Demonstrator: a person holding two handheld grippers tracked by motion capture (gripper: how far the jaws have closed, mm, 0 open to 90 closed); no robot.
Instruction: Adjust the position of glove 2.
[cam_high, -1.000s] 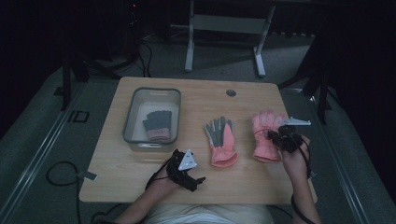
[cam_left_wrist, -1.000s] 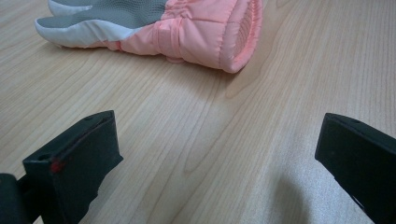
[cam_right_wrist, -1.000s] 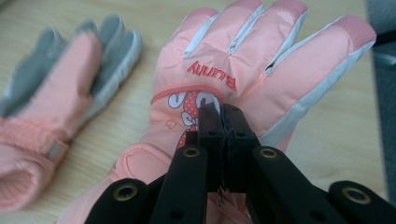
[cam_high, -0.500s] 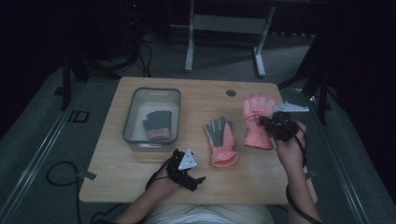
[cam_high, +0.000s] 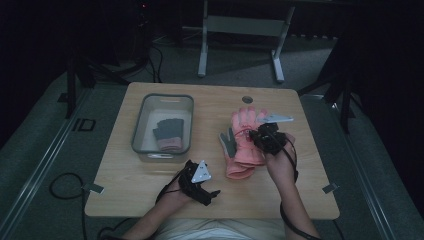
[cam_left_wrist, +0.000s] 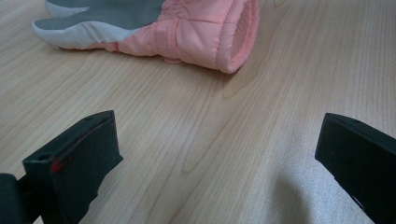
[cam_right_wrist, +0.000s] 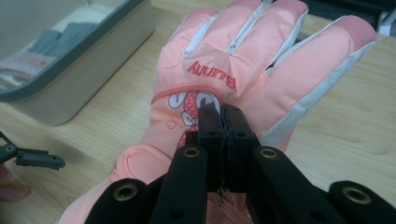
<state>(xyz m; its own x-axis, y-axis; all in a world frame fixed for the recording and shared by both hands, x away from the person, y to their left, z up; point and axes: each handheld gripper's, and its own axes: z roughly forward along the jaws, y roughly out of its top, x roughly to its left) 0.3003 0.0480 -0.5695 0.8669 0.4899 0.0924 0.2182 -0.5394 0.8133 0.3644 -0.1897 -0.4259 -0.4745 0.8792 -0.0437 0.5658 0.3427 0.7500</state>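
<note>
Tool on the left (cam_high: 214, 192) rests on the bench (cam_high: 150, 185) near its front edge, below and to the right of the grey bin (cam_high: 145, 112), with its 2 jaws spread wide and nothing between them. In the left gripper view, bare wood lies between those jaws and the cuff of the palm-up glove (cam_left_wrist: 187, 28) sits ahead of them. 1 dark glove (cam_high: 167, 134) lies inside the bin. Right of the bin, the palm-up glove (cam_high: 231, 150) lies flat, grey palm showing, and the pink glove (cam_high: 245, 132) partly overlaps its right side. Tool on the right (cam_high: 260, 135), farther right of the bin, is clenched on the pink glove; in the right gripper view its jaws pinch the fabric on the back of that glove, just under the printed word and the cartoon.
</note>
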